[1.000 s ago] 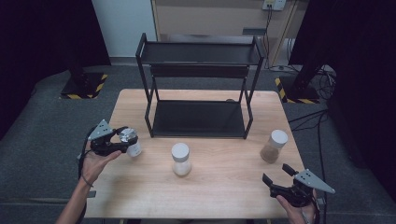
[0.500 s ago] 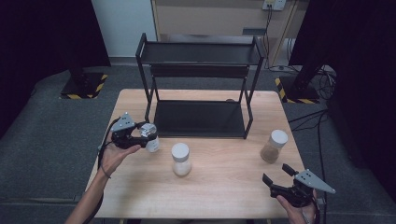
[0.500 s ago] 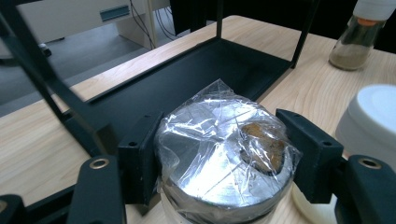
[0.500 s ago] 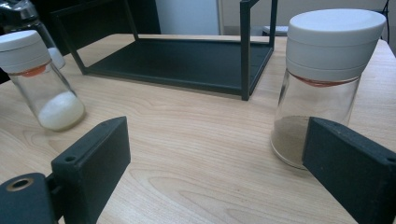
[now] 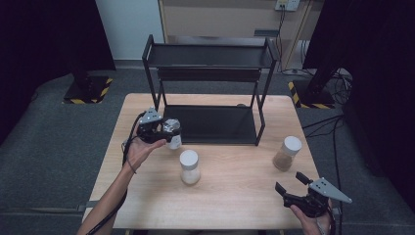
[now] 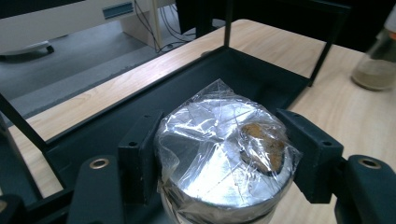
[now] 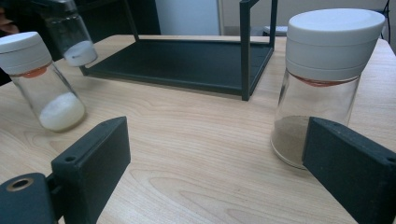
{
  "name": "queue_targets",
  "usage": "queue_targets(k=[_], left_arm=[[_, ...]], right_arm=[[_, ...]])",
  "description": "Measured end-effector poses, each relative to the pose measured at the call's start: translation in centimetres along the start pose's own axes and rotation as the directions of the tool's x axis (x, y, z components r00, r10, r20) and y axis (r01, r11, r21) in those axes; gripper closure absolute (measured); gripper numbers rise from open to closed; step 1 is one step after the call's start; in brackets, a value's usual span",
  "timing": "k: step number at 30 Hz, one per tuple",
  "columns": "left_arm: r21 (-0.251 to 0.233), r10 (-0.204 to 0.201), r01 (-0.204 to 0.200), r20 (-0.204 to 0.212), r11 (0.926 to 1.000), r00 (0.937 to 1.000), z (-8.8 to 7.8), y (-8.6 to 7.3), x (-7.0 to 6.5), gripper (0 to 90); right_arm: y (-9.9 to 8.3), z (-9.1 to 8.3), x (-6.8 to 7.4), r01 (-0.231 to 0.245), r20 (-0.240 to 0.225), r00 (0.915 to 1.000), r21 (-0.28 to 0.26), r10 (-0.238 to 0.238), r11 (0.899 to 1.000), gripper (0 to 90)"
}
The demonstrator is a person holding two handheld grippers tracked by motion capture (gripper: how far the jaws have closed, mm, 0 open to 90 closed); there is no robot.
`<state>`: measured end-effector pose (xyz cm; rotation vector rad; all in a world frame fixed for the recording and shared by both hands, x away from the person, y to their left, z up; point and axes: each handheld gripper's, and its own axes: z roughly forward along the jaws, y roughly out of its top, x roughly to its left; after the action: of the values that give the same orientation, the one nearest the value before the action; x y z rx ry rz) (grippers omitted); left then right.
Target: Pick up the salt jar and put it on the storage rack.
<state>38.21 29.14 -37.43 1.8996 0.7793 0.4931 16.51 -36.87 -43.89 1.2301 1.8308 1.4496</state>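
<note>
My left gripper is shut on a small glass jar with a silver lid under crinkled clear film. It holds the jar just above the table, at the front left corner of the black two-shelf rack. The left gripper's jaws clamp the lid from both sides. In the right gripper view the held jar hangs at the top left. My right gripper rests open near the front right of the table, and between its jaws is bare wood.
A white-lidded jar of white powder stands mid-table, and it is the left jar in the right gripper view. A white-lidded jar of brown powder stands at the right, close ahead of the right jaw. The rack's lower shelf lies flat.
My left gripper has carried the silver-lidded jar to the right and towards the rack, rising slightly. The right gripper and both standing jars have stayed put.
</note>
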Motion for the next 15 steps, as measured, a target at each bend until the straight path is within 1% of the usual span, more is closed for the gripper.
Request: queue_targets(k=[5,7,11,15], left_arm=[[0.002,-0.014,0.014,-0.047,0.9999,0.9988,1.5,0.3,-0.1,34.3],[0.000,-0.027,0.027,-0.065,0.9996,0.9975,2.1,0.3,-0.2,34.3],[-0.007,-0.034,0.034,-0.090,0.9994,0.9953,3.2,0.5,-0.3,34.3],[-0.008,-0.061,0.060,-0.111,0.9981,0.9920,4.4,0.7,-0.4,34.3]], right_arm=[[0.0,0.0,0.0,-0.002,0.001,1.0000,0.001,0.002,1.000,7.9],[0.0,0.0,-0.1,-0.003,0.000,1.0000,0.000,0.003,1.000,7.9],[0.0,0.0,-0.1,-0.007,0.000,1.0000,0.001,0.007,1.000,7.9],[0.0,0.0,-0.1,-0.008,0.000,1.0000,-0.001,0.008,1.000,7.9]])
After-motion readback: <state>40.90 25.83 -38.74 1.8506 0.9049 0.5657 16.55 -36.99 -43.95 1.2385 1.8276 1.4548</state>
